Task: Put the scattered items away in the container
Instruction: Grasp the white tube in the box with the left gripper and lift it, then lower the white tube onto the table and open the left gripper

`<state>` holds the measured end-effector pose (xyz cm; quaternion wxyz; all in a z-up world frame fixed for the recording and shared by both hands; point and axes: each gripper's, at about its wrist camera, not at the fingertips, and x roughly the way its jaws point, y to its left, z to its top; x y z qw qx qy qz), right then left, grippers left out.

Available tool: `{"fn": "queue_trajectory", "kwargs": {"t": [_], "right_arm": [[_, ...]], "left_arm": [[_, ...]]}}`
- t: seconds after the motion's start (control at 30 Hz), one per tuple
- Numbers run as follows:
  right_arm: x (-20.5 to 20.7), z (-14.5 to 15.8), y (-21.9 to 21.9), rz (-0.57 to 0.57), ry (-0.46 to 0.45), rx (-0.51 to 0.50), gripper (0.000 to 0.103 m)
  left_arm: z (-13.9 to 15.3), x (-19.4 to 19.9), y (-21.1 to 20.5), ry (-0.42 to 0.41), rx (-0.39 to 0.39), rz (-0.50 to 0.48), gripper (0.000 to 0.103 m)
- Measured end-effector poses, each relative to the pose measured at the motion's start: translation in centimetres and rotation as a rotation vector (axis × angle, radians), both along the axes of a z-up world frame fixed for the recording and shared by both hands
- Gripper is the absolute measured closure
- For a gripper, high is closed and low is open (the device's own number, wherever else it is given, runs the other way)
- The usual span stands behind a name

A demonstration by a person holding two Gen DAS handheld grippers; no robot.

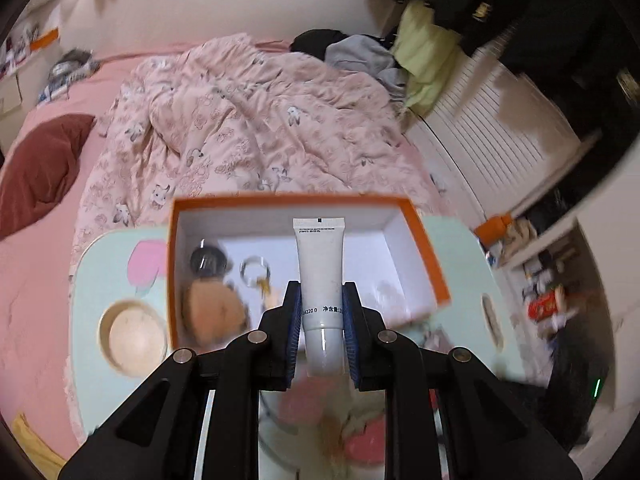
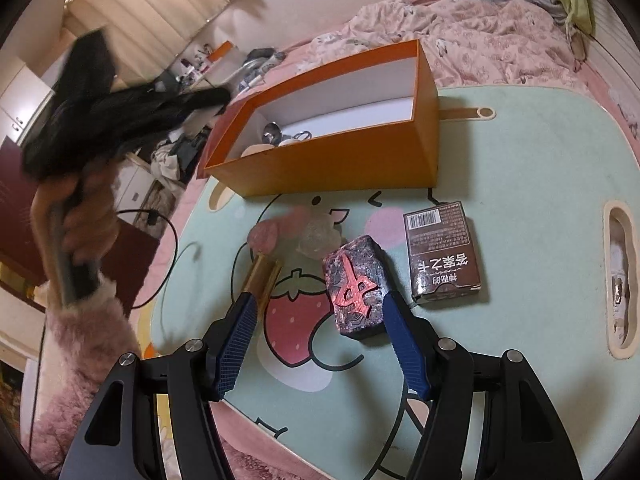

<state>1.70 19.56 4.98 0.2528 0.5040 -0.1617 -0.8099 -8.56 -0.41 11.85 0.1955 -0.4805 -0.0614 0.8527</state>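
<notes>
Left gripper (image 1: 321,320) jaws clamped near cap end of light, squashy white tube (image 1: 321,268); right gripper (image 2: 316,312) jaws spread, empty.

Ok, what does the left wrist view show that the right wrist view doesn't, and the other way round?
Only the left wrist view: the left tool shut on a white tube, held above the box; a round cup recess in the table.

Only the right wrist view: the right tool open over the table, with a dark patterned block, a brown card box and a gold tube lying there; a hand in a pink fuzzy sleeve.

Both: the orange box with small items inside, the mint table, the pink quilt.
</notes>
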Motion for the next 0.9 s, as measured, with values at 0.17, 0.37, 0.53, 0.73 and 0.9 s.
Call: {"fn": "queue_trajectory", "kwargs": {"t": [0.17,0.37,0.53,0.73,0.9], "right_arm": [[-0.1,-0.1,-0.2,0.003,0.005,0.011,0.038],[0.1,0.2,-0.9,0.007,0.023,0.047,0.038],[0.2,0.3,-1.5,0.009,0.034,0.077,0.038],[0.2,0.1,-2.0,0.021,0.031,0.091,0.038],[0.4,0.2,-2.3,0.030,0.033,0.098,0.038]], "left_arm": [[-2.8,5.9,-0.9,-0.002,0.015,-0.006,0.082],[-5.5,9.3,-2.6,0.014,0.018,0.079,0.082],[-8.3,10.0,-3.3,-0.023,0.000,0.128,0.082],[-8.9,10.4,-3.7,-0.005,-0.010,0.142,0.082],[-8.7,10.4,-4.3,0.018,0.007,0.187,0.071]]}}
